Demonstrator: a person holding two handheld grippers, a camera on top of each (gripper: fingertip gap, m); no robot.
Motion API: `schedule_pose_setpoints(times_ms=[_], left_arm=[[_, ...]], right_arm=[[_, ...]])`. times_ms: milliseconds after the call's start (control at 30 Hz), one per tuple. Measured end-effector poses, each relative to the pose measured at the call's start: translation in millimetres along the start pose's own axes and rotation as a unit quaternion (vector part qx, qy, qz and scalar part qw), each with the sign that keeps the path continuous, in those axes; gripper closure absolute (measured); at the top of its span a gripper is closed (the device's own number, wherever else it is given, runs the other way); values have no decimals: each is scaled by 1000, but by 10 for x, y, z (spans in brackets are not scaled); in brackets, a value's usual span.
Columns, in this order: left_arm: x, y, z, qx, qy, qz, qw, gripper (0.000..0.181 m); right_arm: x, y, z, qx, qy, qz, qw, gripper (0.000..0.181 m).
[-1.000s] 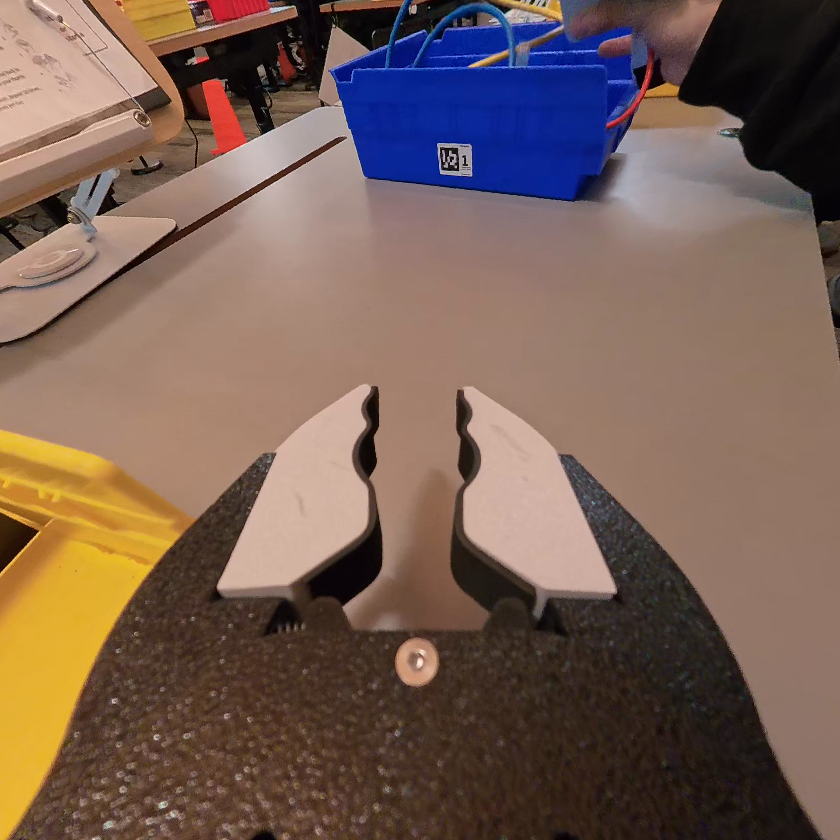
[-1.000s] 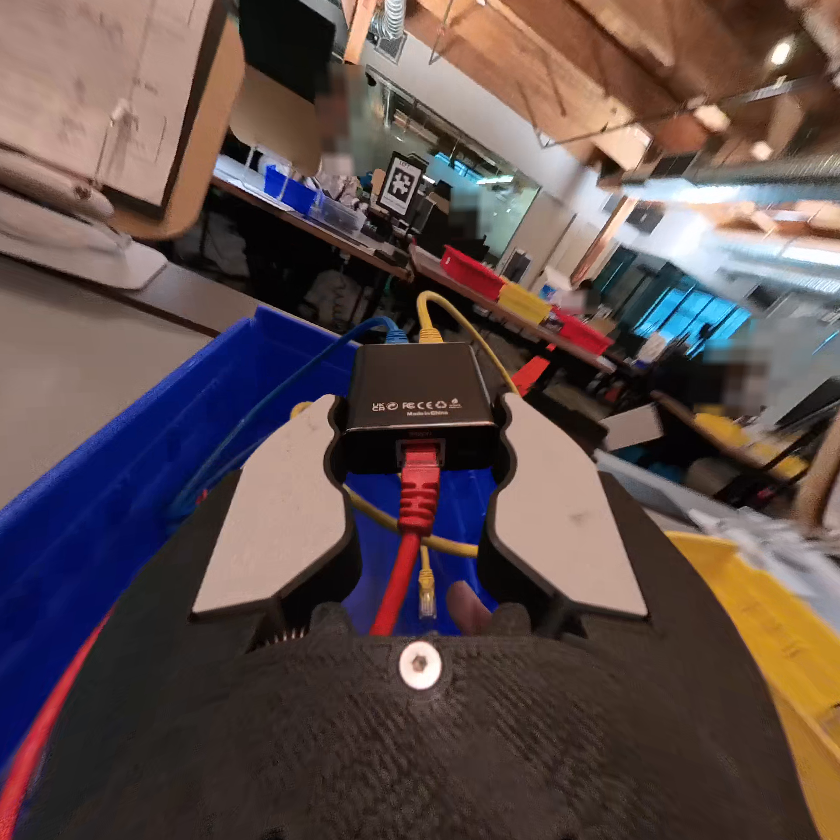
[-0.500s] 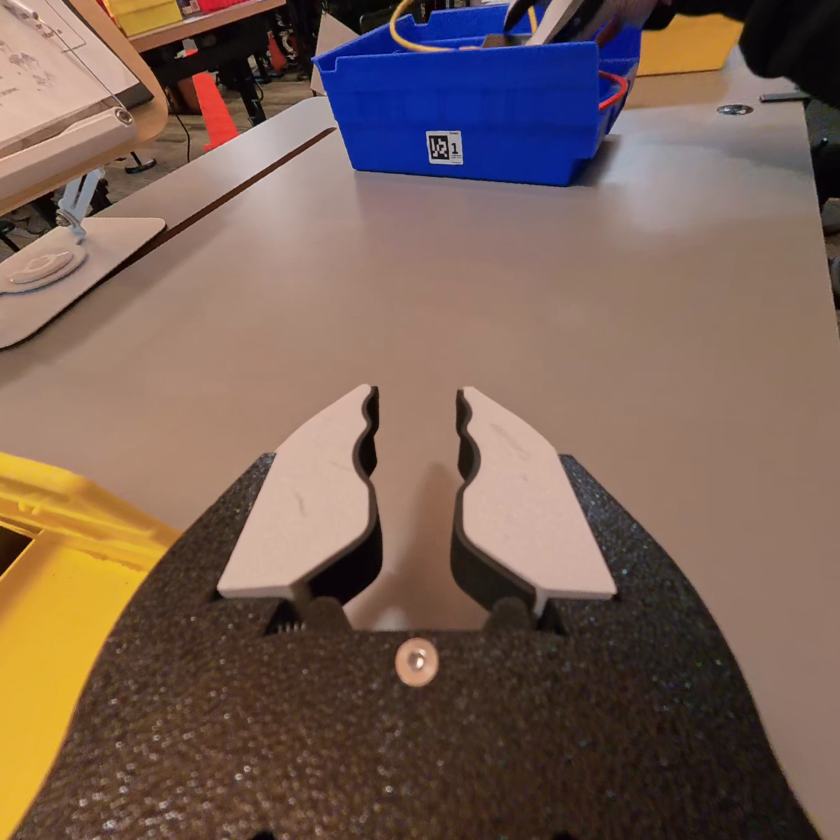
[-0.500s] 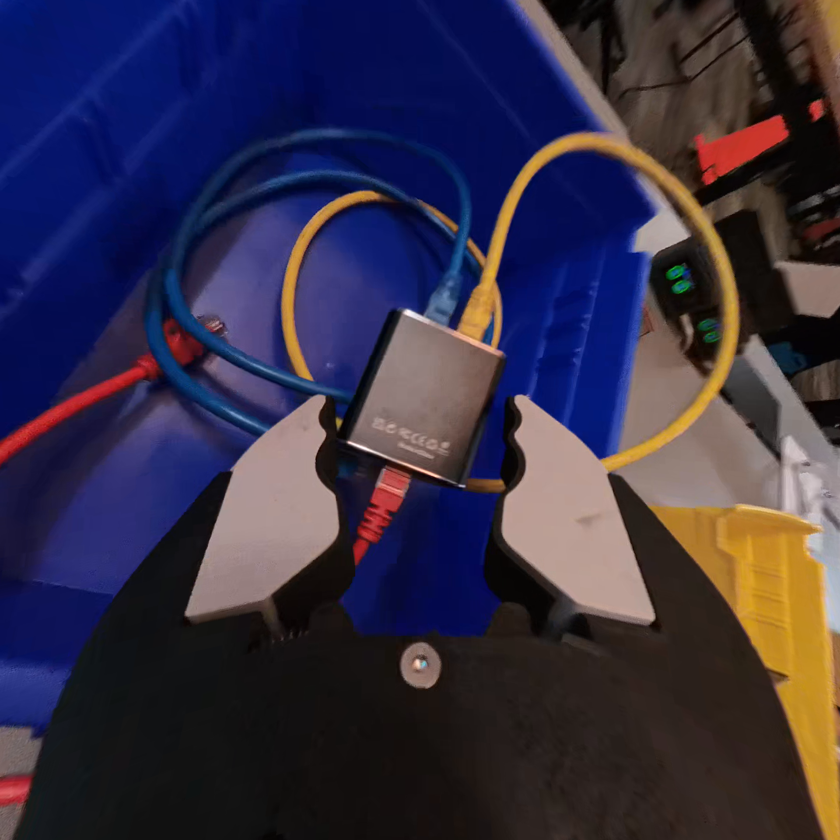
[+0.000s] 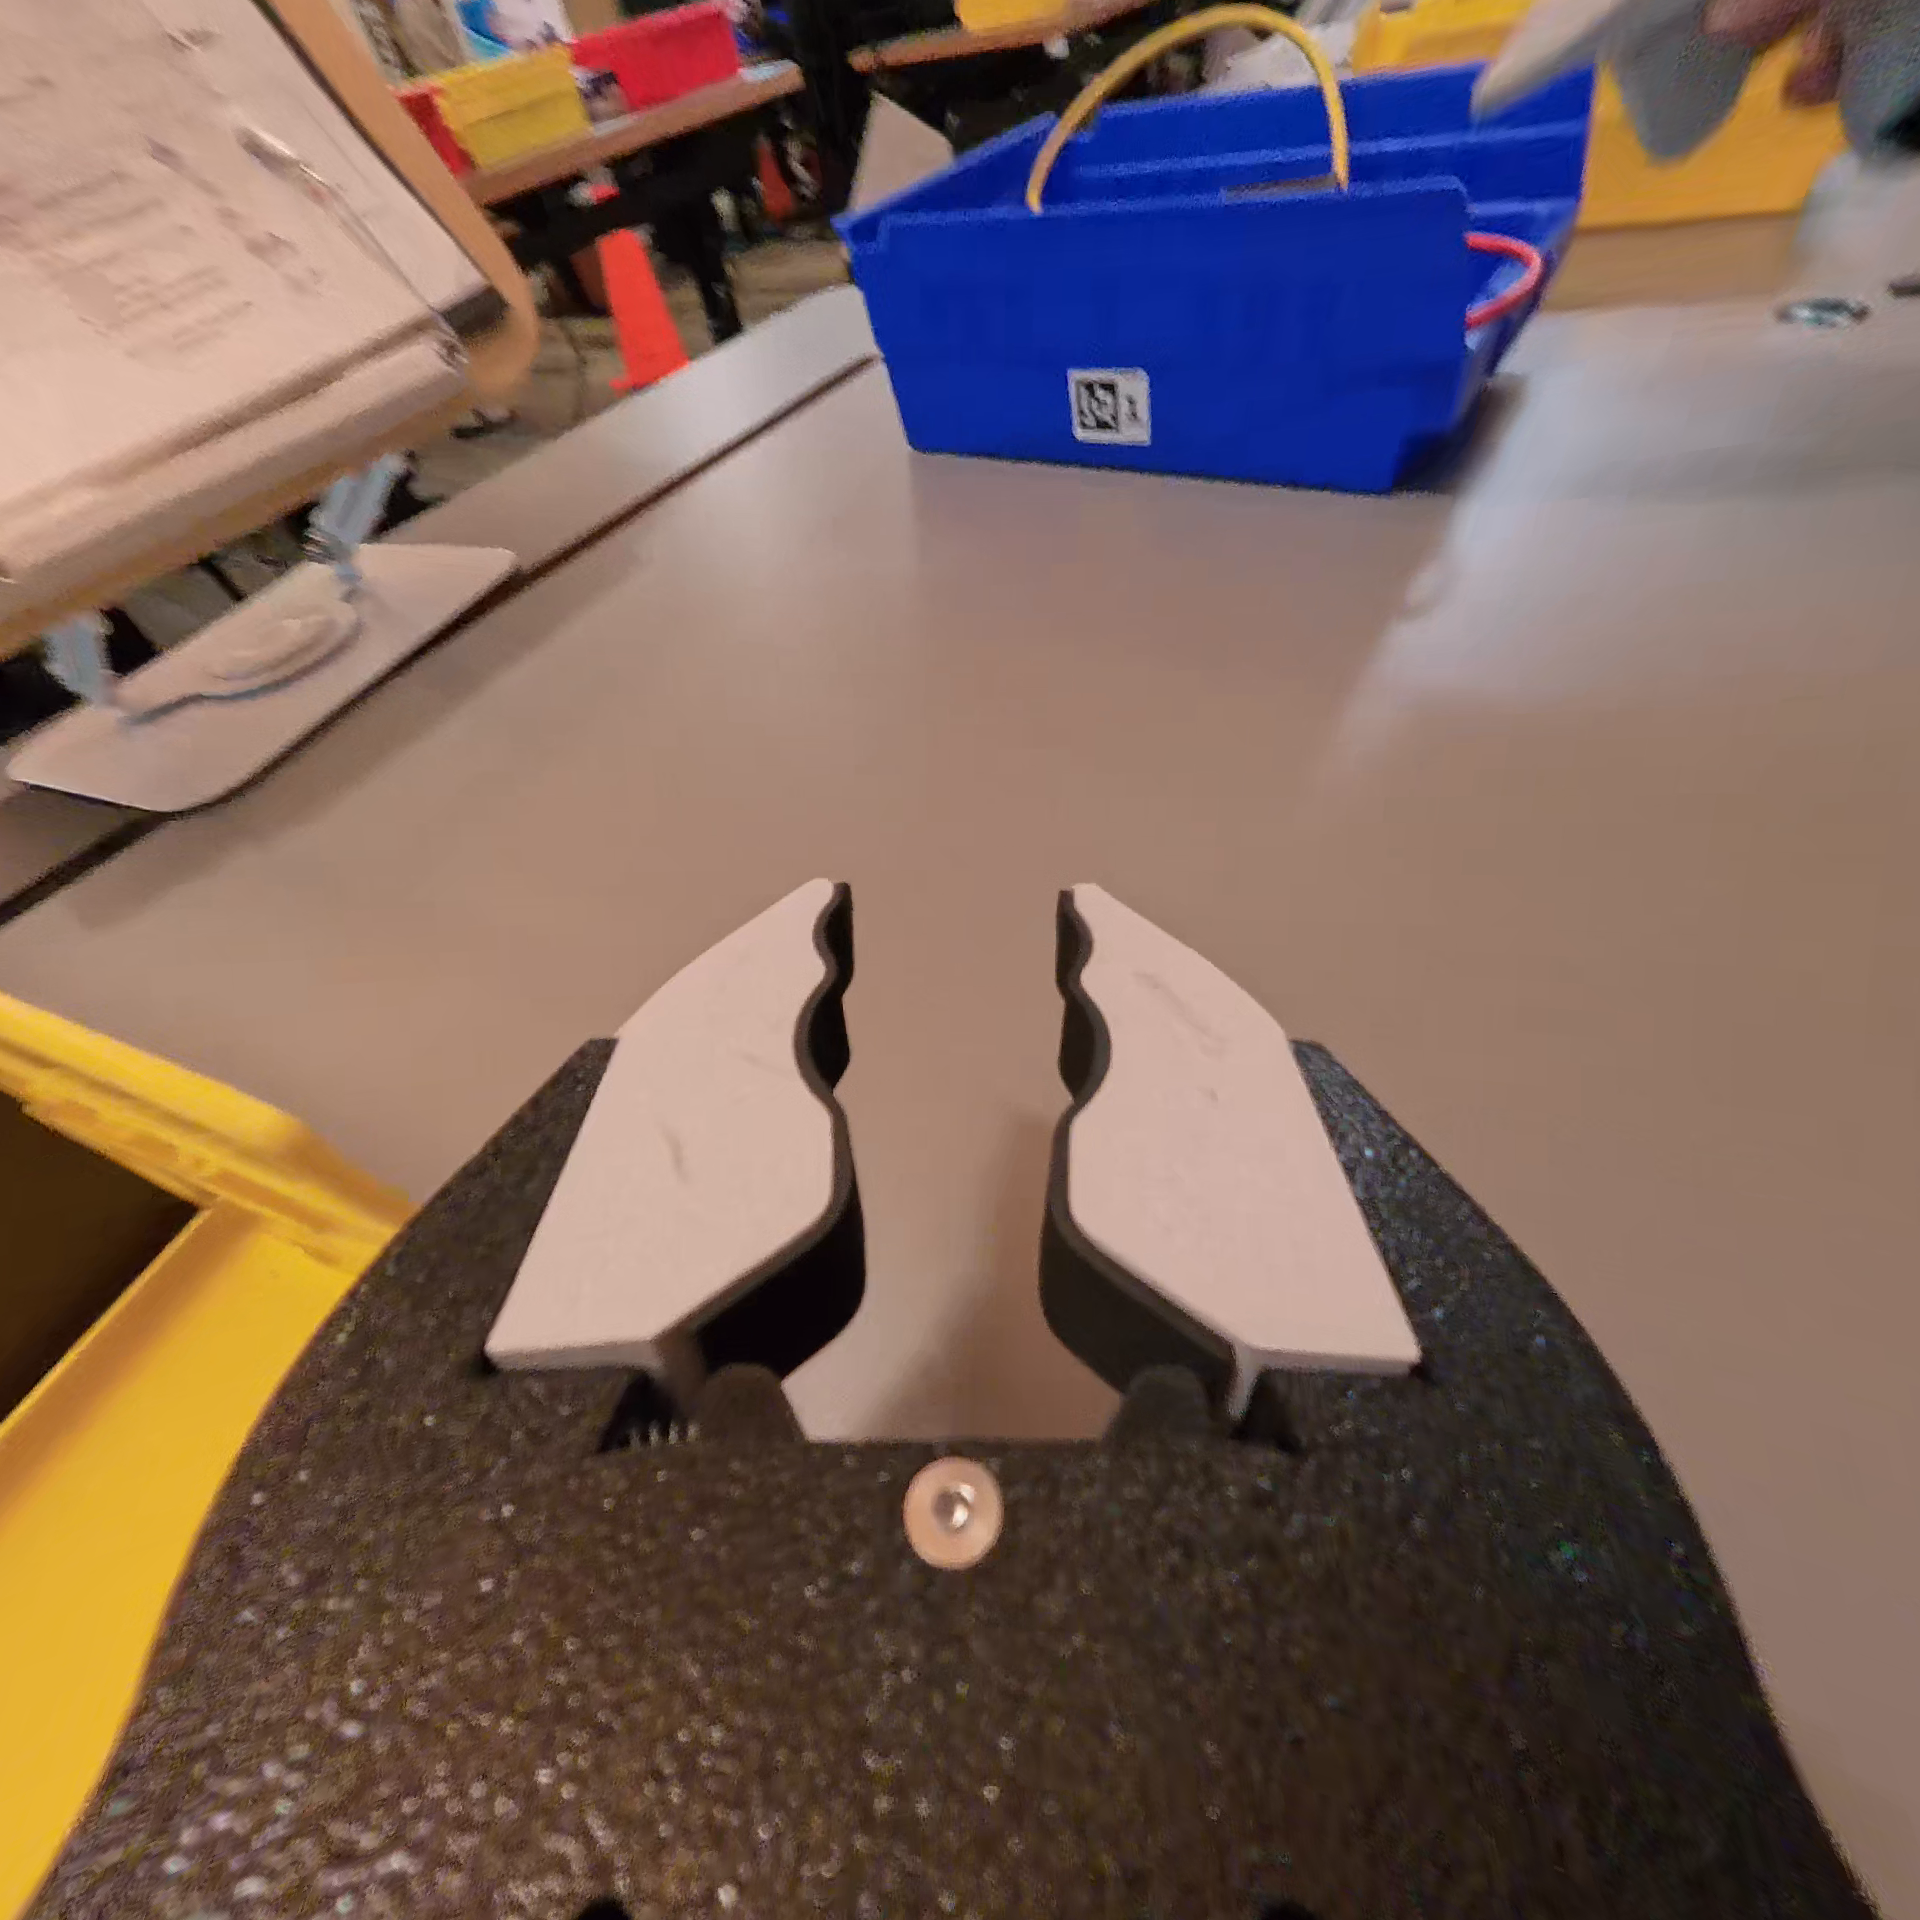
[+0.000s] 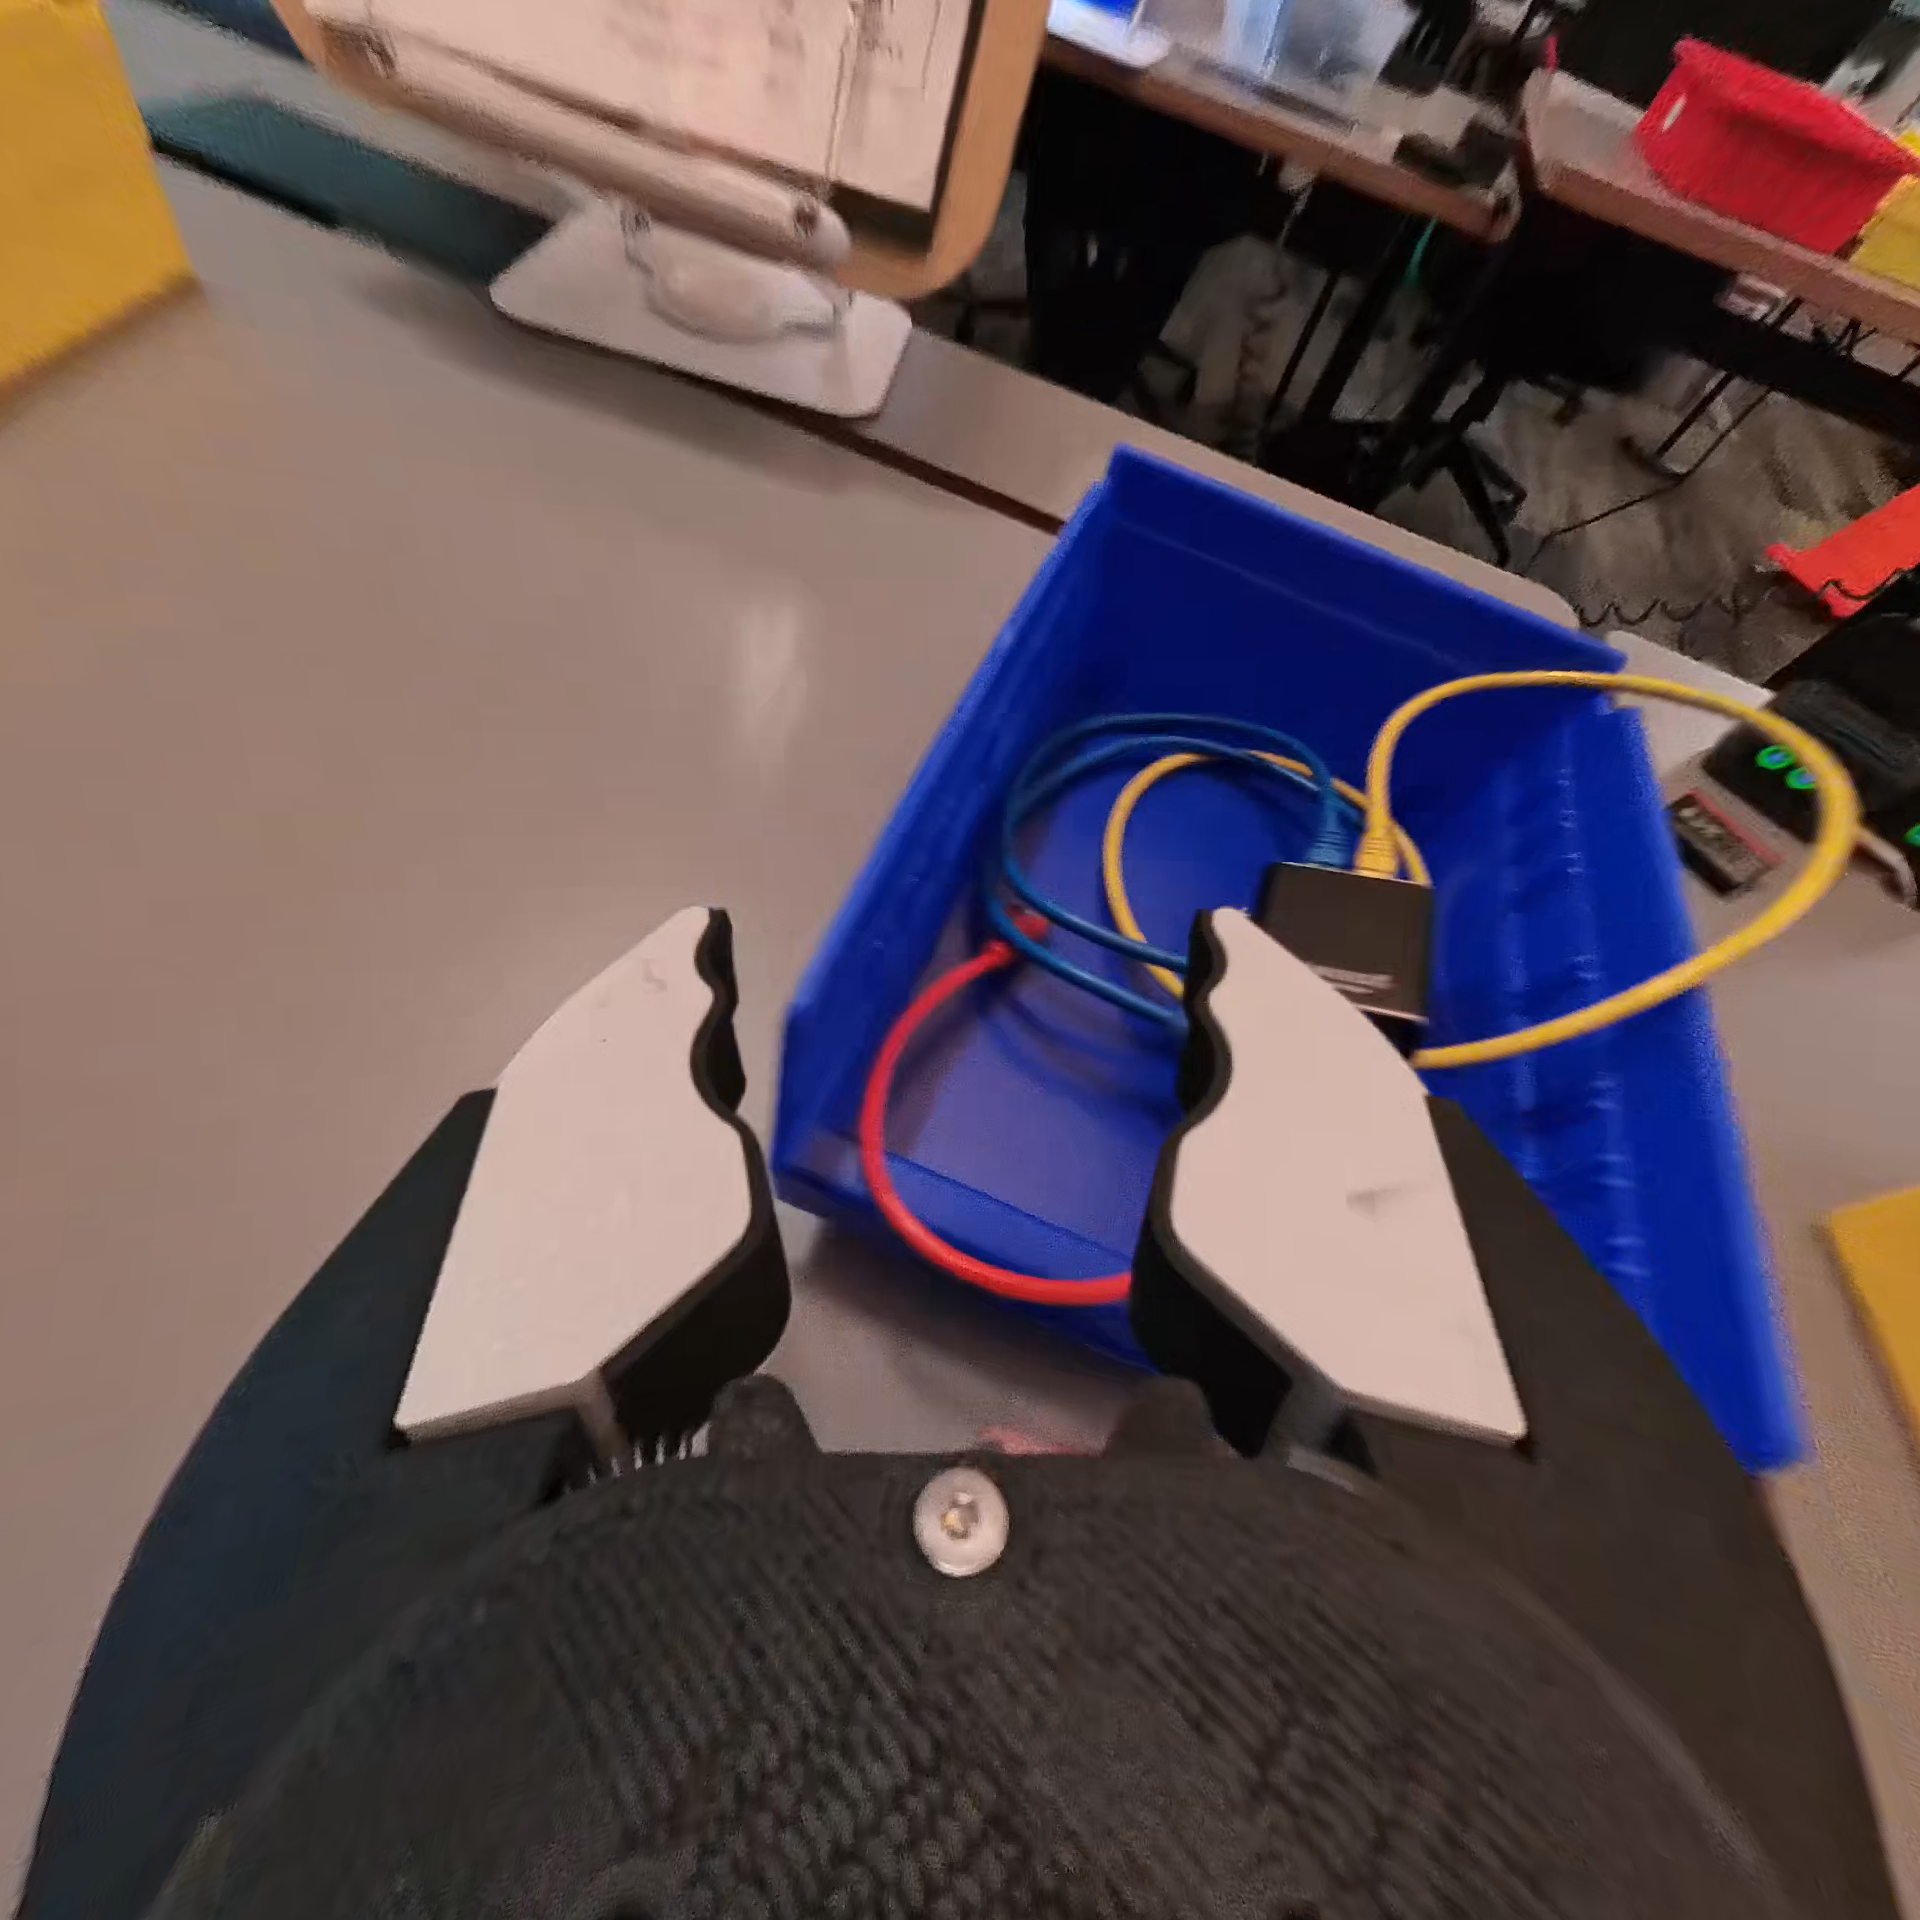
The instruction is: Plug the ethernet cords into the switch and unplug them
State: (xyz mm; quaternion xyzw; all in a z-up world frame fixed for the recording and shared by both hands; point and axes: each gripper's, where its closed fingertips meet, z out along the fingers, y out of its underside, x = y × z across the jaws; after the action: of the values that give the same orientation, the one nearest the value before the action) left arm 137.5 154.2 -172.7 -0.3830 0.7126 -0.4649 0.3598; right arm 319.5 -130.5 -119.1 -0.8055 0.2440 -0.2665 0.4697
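The black switch [image 6: 1351, 951] lies inside the blue bin [image 6: 1621, 1091], with a blue cord [image 6: 1081, 769] and a yellow cord [image 6: 1621, 997] plugged into its far side. A red cord [image 6: 914, 1195] loops over the bin's near edge. My right gripper [image 6: 961, 935] is open and empty, held above the bin's near left corner. My left gripper [image 5: 954, 899] is open and empty, low over the grey table [image 5: 1039, 665], far in front of the bin [image 5: 1195, 301]. The yellow cord [image 5: 1184, 62] arches above the bin there, and the red cord [image 5: 1501, 281] shows at its right.
A yellow bin [image 5: 125, 1247] sits at the left gripper's near left. A document stand [image 6: 707, 208] with paper stands on a flat base at the table's left edge. Another yellow bin [image 5: 1704, 145] is behind the blue bin. A dark device [image 6: 1808, 790] with green lights lies beyond the bin.
My right gripper has let go of the switch, which now lies in the blue bin, and has pulled back and up. My left gripper has stayed over the table, open.
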Motion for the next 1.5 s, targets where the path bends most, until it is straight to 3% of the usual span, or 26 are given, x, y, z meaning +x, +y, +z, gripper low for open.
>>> schedule_pose_setpoints(times_ms=[67, 167, 233, 333, 400, 500, 567, 633, 800, 967, 1067, 1167, 1267, 1333, 1500], left_arm=[[-176, -120, -116, 7, -63, 7, 998, 143], [-772, -330, -604, 27, -233, 4, 972, 141], [-1278, -283, -1128, 14, -356, -33, 934, 141], [-1916, 130, -1930, -43, -509, -75, 857, 124], [-2076, 513, -2058, -76, -503, -129, 851, 111], [-2084, 893, -1832, -91, -428, -184, 880, 111], [-2132, 889, -1802, -55, -429, -182, 883, 122], [-2229, 940, -1928, -60, -464, -160, 869, 163], [-2300, 964, -2012, -61, -484, -135, 862, 173], [-2286, 882, -2103, -3, -473, -199, 858, 178], [-2268, 766, -2253, 1, -470, -193, 862, 179], [-2260, 680, -2386, 8, -471, -192, 861, 179], [-2269, 582, -2544, 50, -466, -211, 858, 179], [-2259, 480, -2701, 75, -469, -212, 854, 178], [-2172, 44, -3196, 143, -529, -163, 821, 178]], right_arm=[[-153, 85, 130, 16, 8, 26, 999, 104], [-172, 239, 329, 2, 39, 36, 999, 107], [-165, 276, 368, 1, 58, 20, 998, 118], [-252, 358, 442, 0, 42, -5, 999, 152], [-277, 375, 494, 1, 40, -14, 999, 161], [-260, 361, 547, 0, 62, -17, 998, 167], [-262, 357, 563, -10, 76, -9, 997, 170], [-311, 339, 573, -13, 83, -4, 996, 172], [-834, 155, 714, -12, 77, -2, 997, 171], [-1820, -189, 967, 2, 41, -8, 999, 162], [-2409, -397, 1099, 14, 3, -2, 1000, 156], [-3019, -596, 1212, 28, -59, -2, 998, 148], [-3638, -804, 1216, 38, -173, 27, 984, 137], [-3830, -1031, 1096, 66, -214, 38, 974, 131], [-3905, -1491, 815, 119, -239, 52, 962, 97]])
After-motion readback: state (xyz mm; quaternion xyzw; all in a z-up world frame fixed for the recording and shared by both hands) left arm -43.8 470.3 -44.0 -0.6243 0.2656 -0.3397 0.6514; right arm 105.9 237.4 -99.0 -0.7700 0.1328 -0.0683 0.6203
